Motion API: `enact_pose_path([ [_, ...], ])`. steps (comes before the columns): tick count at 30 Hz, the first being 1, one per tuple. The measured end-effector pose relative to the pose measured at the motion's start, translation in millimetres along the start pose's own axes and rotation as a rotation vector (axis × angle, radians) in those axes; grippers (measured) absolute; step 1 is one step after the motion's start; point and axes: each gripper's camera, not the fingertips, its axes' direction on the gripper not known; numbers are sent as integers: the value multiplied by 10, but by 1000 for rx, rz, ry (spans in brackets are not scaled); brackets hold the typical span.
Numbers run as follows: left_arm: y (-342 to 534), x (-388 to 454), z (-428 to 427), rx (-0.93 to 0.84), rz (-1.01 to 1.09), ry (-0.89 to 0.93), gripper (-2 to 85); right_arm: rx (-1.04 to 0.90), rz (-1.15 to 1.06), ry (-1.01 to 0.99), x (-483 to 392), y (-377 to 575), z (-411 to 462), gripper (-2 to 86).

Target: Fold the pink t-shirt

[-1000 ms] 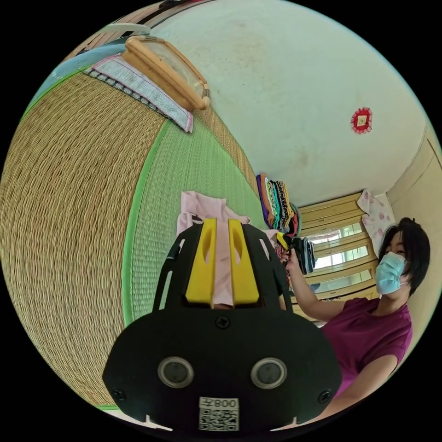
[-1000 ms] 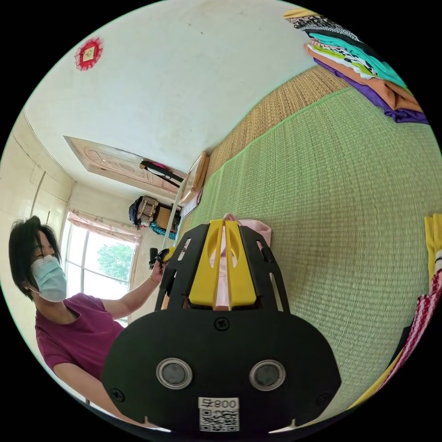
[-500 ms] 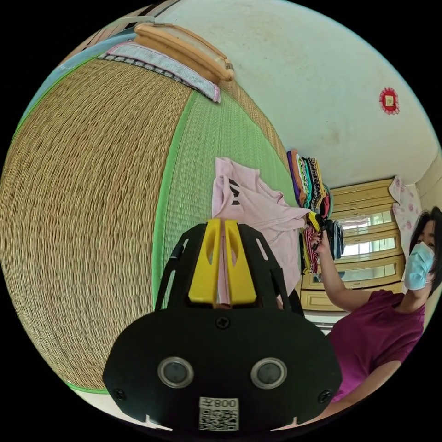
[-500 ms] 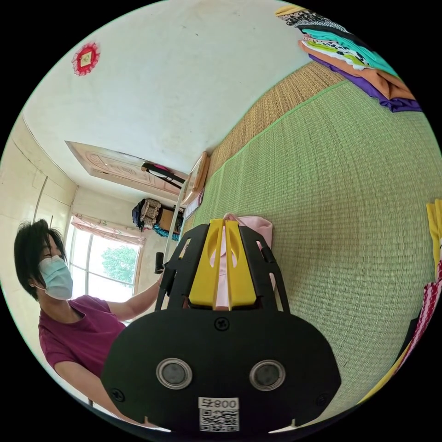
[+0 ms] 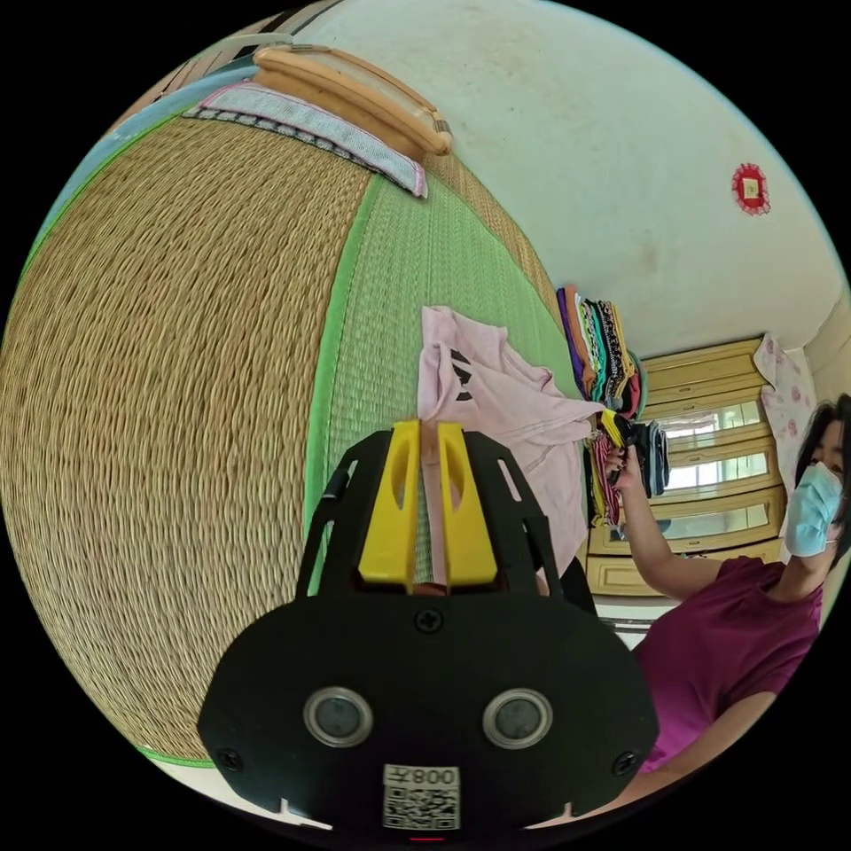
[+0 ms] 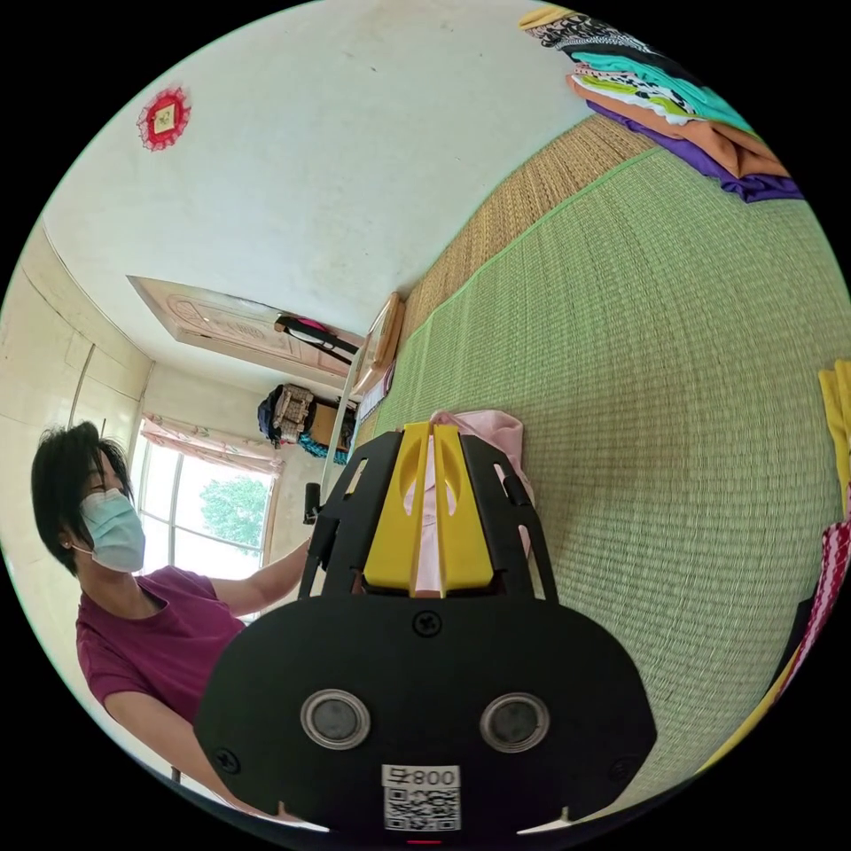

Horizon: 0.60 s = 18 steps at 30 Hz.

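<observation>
The pink t-shirt [image 5: 496,399] hangs stretched above the green woven mat [image 5: 390,292], with a dark print near its upper part. My left gripper [image 5: 427,430] is shut on one edge of the shirt. In the left gripper view the other gripper [image 5: 613,427] holds the far end of the shirt in the person's hand. In the right gripper view my right gripper [image 6: 432,434] is shut on a bunch of pink t-shirt [image 6: 496,434] cloth that pokes out past the yellow fingers [image 6: 399,514]. The other gripper [image 6: 312,503] appears small beyond the person's arm.
A stack of folded colourful clothes [image 6: 683,115] lies on the mat by the wall, also seen as clothes [image 5: 603,355]. Yellow and red cloth [image 6: 833,496] lies at the right edge. A wooden-framed object [image 5: 355,89] and a towel [image 5: 310,133] lie far off. A masked person [image 5: 736,620] sits close.
The left view has swung so more of the shirt shows, now spread between the two grippers. The right view has barely shifted. Both grippers kept their hold.
</observation>
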Motion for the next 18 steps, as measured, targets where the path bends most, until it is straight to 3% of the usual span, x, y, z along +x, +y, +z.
enact_pose_path([
  [18,-350,118,-479,184,38,192,10,45,38,-27,157,-159,-371,4],
])
